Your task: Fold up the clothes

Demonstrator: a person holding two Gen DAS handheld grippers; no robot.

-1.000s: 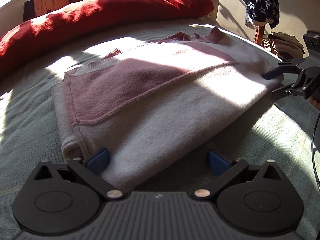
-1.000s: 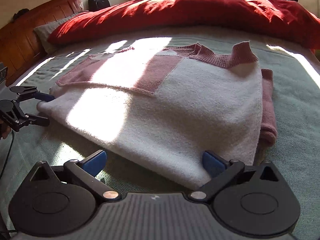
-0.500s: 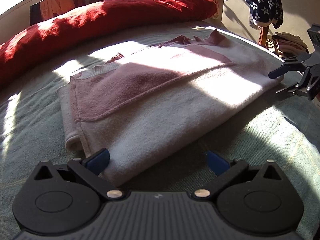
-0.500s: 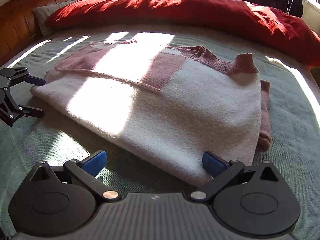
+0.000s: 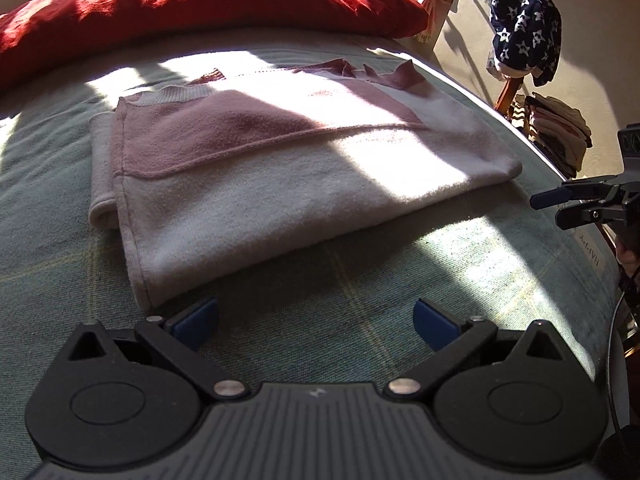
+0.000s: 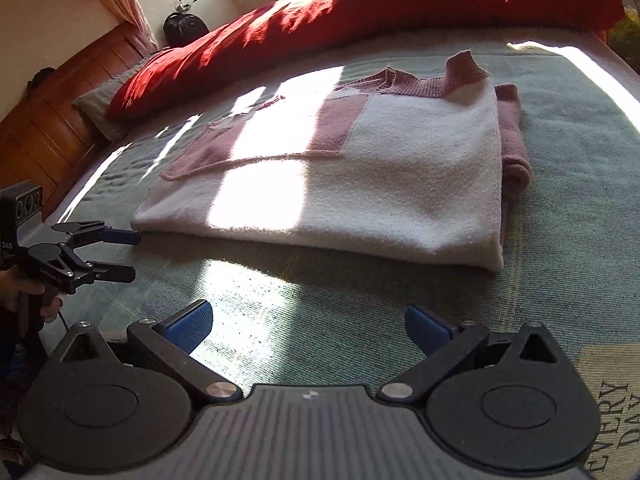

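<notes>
A white and dusty-pink knit sweater lies folded flat on the green blanket of the bed. My left gripper stands open just short of the sweater's near corner, nothing between its blue pads. It also shows at the left edge of the right wrist view as the left gripper, jaws apart, beside the sweater's end. My right gripper is open and empty, a short way back from the folded edge. In the left wrist view the right gripper hovers off the sweater's right end.
A red duvet is heaped along the far side of the bed. A wooden headboard and grey pillow lie at left. Beyond the bed's right edge are a star-print garment and stacked clothes.
Both grippers have drawn back from the sweater's edge; a strip of bare blanket now lies between their pads and the fabric. The sweater has stayed in place.
</notes>
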